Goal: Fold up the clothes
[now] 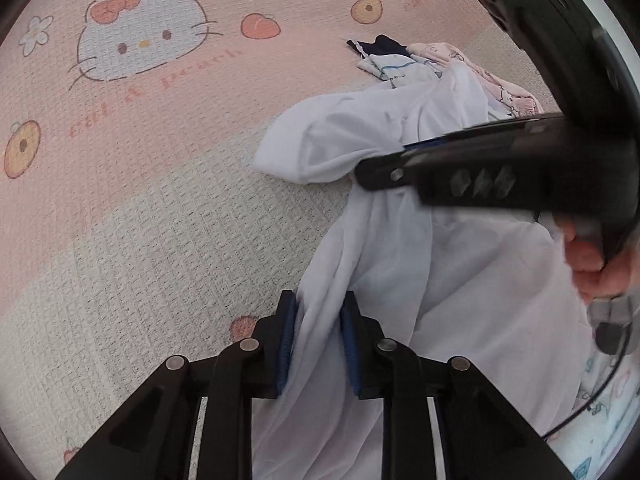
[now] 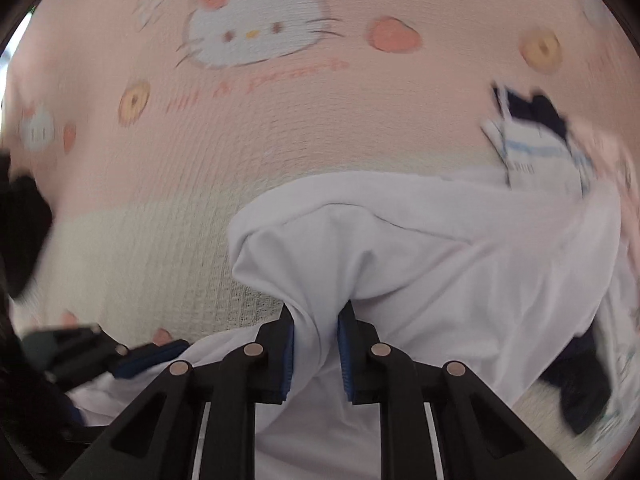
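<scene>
while both claws pinch it, the white garment (image 1: 400,264) stretches away toward the clothes pile (image 1: 448,68).

The right wrist view is motion-blurred. The white garment (image 2: 420,248) covers part of the clothes pile (image 2: 536,148) beyond the right gripper (image 2: 316,344).

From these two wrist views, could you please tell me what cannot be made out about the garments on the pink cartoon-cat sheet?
- White thin-fabric garment: type and full outline unclear; the right gripper covers part in the left wrist view, and frame edges crop it.
- Pile of patterned clothes: motion blur smears it in the right wrist view.
- Dark fabric: blurred, partly under the white garment.
</scene>
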`<state>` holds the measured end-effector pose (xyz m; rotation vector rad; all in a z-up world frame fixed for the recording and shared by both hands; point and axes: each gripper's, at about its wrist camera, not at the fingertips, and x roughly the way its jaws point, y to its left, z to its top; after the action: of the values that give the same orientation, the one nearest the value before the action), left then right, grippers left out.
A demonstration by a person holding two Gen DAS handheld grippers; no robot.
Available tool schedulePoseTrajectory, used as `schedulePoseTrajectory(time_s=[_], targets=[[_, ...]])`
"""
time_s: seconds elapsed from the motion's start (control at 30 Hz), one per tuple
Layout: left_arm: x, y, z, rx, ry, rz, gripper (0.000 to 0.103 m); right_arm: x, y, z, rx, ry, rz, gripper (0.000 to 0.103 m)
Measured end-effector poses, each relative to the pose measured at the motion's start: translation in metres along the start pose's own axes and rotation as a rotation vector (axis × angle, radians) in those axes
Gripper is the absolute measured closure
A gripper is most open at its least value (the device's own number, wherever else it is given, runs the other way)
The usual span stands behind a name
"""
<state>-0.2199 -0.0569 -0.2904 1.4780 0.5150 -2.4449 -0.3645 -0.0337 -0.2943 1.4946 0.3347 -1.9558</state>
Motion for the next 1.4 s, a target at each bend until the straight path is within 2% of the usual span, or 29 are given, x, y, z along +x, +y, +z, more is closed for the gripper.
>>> schedulePoseTrajectory(time_s=[0.07,0.23,0.37,0.47,0.63,0.7,0.8,0.87,0.93,0.97,1.0,1.03,1.07,1.1,1.23,1.33,1.4], targets=[[-0.001,0.0,-0.001,0.003,0.006,0.011,0.083,-0.001,-0.019,0.001,0.081,0.026,0.034,0.086],[-0.002,0.005,-0.004,0.0,0.011,0.012,0.083,-0.01,-0.059,-0.003,0.216,0.022,0.043,0.086],[-0.002,0.006,-0.003,-0.001,0.011,0.018,0.083,-0.016,-0.074,-0.009,0.239,0.033,0.038,0.086],[-0.002,0.007,-0.003,-0.003,0.01,0.022,0.083,-0.02,-0.081,-0.009,0.252,0.023,-0.025,0.086],[-0.005,0.008,-0.002,-0.025,0.011,0.024,0.083,-0.026,-0.087,-0.009,0.27,0.032,-0.006,0.086],[-0.009,0.008,0.002,-0.04,0.002,0.001,0.082,-0.026,-0.086,-0.01,0.255,0.055,-0.018,0.085],[-0.017,0.009,0.006,-0.059,-0.01,0.017,0.082,-0.037,-0.088,-0.012,0.286,0.038,0.017,0.077],[-0.022,0.009,0.008,-0.074,-0.018,0.02,0.082,-0.048,-0.095,-0.012,0.326,0.001,0.07,0.063],[-0.027,0.01,0.009,-0.087,-0.02,0.016,0.081,-0.057,-0.104,-0.013,0.364,-0.028,0.108,0.057],[-0.029,0.013,0.008,-0.092,-0.016,0.014,0.08,-0.059,-0.109,-0.014,0.383,-0.034,0.112,0.056],[-0.032,0.015,0.007,-0.096,-0.013,0.011,0.07,-0.055,-0.108,-0.008,0.404,-0.034,0.109,0.055],[-0.034,0.015,0.007,-0.097,-0.015,0.007,0.055,-0.055,-0.114,-0.01,0.43,-0.029,0.106,0.055],[-0.035,0.014,0.007,-0.097,-0.019,0.002,0.051,-0.052,-0.119,-0.01,0.454,-0.017,0.118,0.055],[-0.034,0.011,0.01,-0.097,-0.024,-0.002,0.05,-0.038,-0.12,-0.002,0.472,-0.006,0.135,0.055],[-0.027,0.0,0.021,-0.099,-0.023,-0.01,0.05,-0.036,-0.128,-0.009,0.538,0.001,0.221,0.055],[-0.025,-0.006,0.021,-0.076,-0.016,0.019,0.05,-0.036,-0.121,-0.015,0.54,0.027,0.268,0.054],[-0.029,-0.008,0.015,-0.056,-0.009,0.041,0.05,-0.031,-0.117,-0.017,0.526,0.061,0.282,0.049]])
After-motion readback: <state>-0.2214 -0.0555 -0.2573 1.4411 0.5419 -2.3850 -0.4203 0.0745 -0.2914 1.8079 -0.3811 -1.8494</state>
